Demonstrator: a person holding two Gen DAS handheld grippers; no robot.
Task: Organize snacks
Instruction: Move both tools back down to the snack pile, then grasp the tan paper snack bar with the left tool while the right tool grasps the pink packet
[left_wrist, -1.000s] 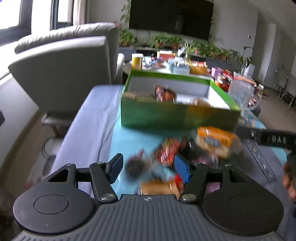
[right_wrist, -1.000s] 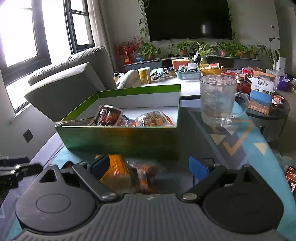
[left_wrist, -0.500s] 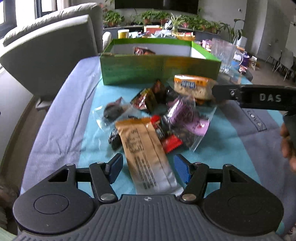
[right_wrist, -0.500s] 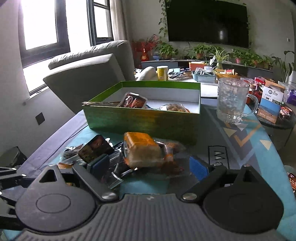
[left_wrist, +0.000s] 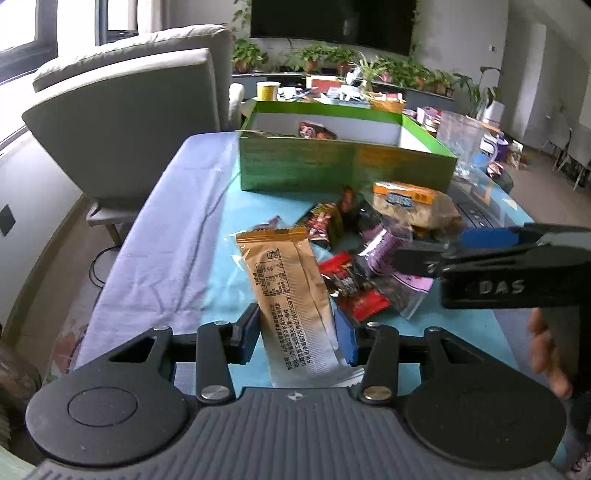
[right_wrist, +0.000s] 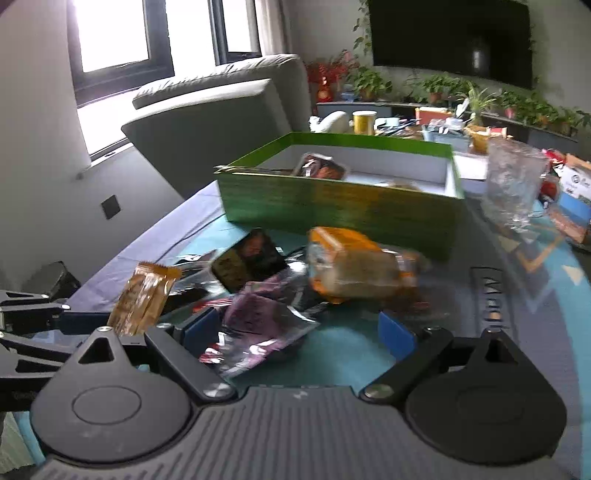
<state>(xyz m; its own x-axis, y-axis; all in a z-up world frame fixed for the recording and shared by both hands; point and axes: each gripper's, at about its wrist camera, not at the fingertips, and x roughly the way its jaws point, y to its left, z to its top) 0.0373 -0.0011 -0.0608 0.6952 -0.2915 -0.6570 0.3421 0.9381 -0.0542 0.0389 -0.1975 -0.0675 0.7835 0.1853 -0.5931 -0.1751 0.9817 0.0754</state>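
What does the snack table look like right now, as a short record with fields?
container: green box, open, a few packets inside
loose snacks: pile on the blue tablecloth in front of the box
left tongs: just been closing, astride the long gold packet
right tongs: open over the purple packet
nearby: glass mug right of the box

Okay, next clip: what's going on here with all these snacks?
A person holding a claw in each hand is sorting a heap of snack packets into the green box, which already holds a few. The left claw has just been closing around the near end of the long tan packet; whether its pads press yet is unclear. The right claw is open over a purple packet.
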